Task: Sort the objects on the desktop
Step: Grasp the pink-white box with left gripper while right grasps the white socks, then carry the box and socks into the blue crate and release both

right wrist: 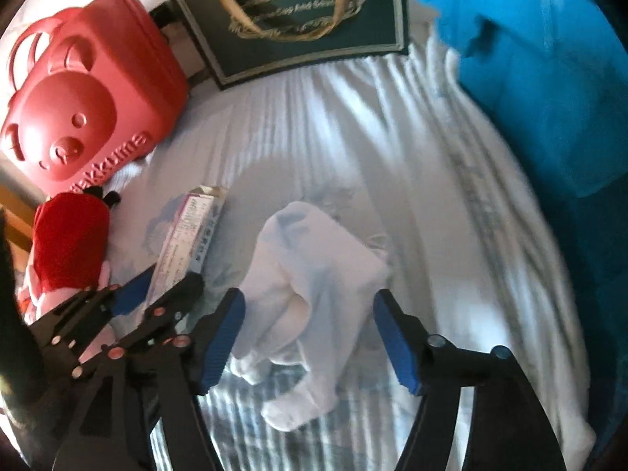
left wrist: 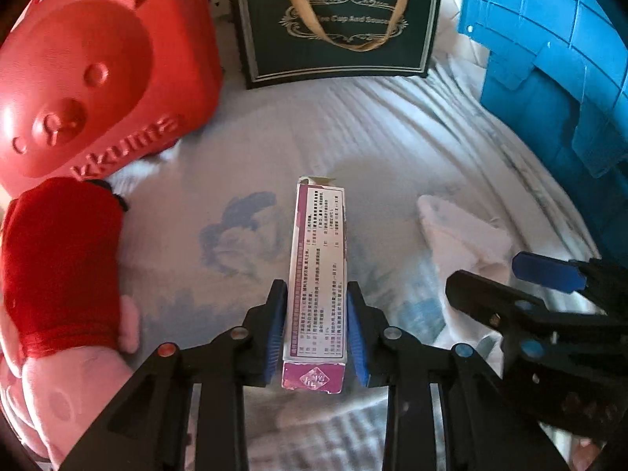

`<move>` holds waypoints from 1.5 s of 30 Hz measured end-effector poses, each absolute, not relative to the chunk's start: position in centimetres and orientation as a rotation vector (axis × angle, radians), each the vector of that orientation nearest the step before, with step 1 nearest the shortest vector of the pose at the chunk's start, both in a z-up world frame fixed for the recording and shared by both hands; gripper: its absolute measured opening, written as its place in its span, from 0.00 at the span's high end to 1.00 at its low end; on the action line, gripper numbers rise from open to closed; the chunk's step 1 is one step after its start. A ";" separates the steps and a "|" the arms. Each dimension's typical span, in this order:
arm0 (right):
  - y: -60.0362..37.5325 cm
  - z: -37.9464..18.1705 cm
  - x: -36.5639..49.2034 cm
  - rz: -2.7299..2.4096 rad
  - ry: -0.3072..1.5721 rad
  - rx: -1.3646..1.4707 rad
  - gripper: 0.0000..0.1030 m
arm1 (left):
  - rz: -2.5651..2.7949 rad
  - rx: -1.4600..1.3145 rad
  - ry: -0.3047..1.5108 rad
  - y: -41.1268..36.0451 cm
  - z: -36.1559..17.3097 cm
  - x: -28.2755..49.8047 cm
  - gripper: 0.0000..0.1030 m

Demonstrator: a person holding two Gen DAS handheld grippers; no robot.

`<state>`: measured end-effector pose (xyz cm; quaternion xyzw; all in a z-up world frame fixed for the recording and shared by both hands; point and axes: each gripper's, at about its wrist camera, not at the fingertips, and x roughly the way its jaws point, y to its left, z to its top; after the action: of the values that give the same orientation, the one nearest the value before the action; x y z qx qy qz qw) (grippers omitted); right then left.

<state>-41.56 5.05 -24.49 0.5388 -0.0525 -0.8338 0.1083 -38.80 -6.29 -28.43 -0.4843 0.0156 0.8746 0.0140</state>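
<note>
Covering the table, a striped cloth (left wrist: 353, 125); left jaws pinch the box (left wrist: 318, 274), right jaws open.

A soft, wrinkled striped cloth (left wrist: 353, 125) covers the table. At upper left the red bear-faced case (left wrist: 86, 78) is smooth moulded plastic with a slight sheen; the blue crate (left wrist: 549, 59) at upper right is matt ribbed plastic. The printed box (left wrist: 318, 274) at centre looks like thin cardboard, and the doll (left wrist: 59, 274) at lower left is fuzzy plush in red knit.

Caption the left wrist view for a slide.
Left hand-held gripper closing around a purple-and-white carton on the striped sheet.
</note>
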 end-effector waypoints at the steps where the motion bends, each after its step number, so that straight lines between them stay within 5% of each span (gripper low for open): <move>1: 4.8 -24.8 -41.8 -2.450 -0.142 1.605 0.32 | 2.726 -1.515 0.044 -6.7 -28.5 -38.7 0.72; 4: 4.2 -25.4 -42.2 -2.442 -0.108 1.631 0.32 | 2.729 -1.530 0.050 -7.1 -28.8 -38.5 0.72; 5: 3.7 -25.4 -42.1 -2.464 -0.033 1.629 0.46 | 2.729 -1.528 0.039 -7.5 -28.7 -38.3 0.72; 6: 3.3 -25.3 -42.0 -2.490 0.043 1.626 0.74 | 2.727 -1.526 0.017 -7.6 -28.7 -38.2 0.72; 10: 3.7 -24.7 -41.5 -2.489 0.035 1.597 0.85 | 2.746 -1.494 -0.005 -7.9 -27.6 -37.9 0.72; 26: 6.4 -6.7 -37.2 -2.802 -0.002 1.113 0.86 | 2.829 -1.026 -0.030 -3.9 -12.7 -36.5 0.72; 35: 12.0 3.9 -35.2 -3.051 -0.071 0.873 0.86 | 2.764 -0.718 0.100 3.5 -2.3 -37.4 0.72; 45: 21.2 9.9 -36.0 -3.297 -0.185 0.844 0.85 | 2.649 -0.599 0.207 13.0 3.6 -41.0 0.72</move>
<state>-35.99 21.16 9.88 0.2454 -0.0537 -0.9588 -0.1329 -41.04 12.97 3.61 -0.2152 0.0744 0.9514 0.2075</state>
